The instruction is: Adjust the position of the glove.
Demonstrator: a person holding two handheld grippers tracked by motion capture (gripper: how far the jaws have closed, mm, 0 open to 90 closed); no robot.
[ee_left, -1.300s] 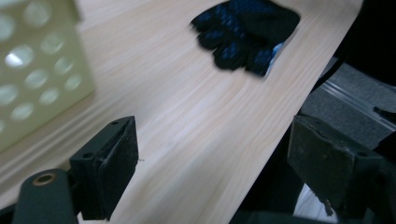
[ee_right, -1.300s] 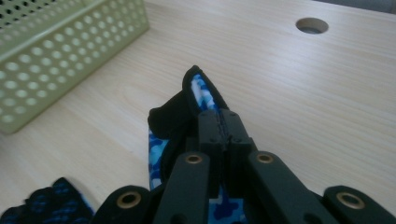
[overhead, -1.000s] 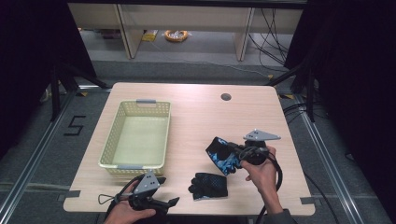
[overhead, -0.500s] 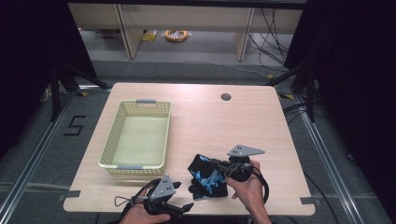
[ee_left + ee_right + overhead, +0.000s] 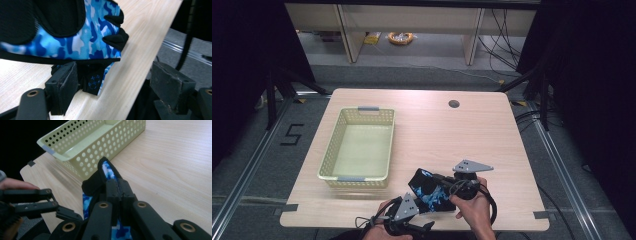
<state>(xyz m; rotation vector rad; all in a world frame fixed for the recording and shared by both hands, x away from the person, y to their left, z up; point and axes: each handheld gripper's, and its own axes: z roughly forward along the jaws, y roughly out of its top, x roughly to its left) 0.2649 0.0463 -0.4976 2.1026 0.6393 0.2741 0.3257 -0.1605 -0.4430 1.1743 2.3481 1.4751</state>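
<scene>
Since the earlier frame, the blue camouflage glove has been carried from the right part of the table toward its near edge, and the left gripper has been brought rightward along that edge until it is placed just below the glove. A second, black glove seen lying on the near edge earlier is now hidden under the lifted one; a dark piece with a blue star mark is seen on the wood there in the left gripper view.

In the right gripper view the jaws of the right gripper are seen pressed tight together on a fold of the glove, whose black cuff and blue-and-white fabric are pushed up above the pads. The glove is thus held clamped and lifted off the table.

The left gripper's jaws have just been closing slightly, yet they are kept wide apart. In the left gripper view the glove is hung just above and ahead of the left pad, not between the pads; the right pad is held beyond the table edge.

Farther out, the pale yellow perforated basket is set on the left half of the wooden table, well apart from the glove.
</scene>
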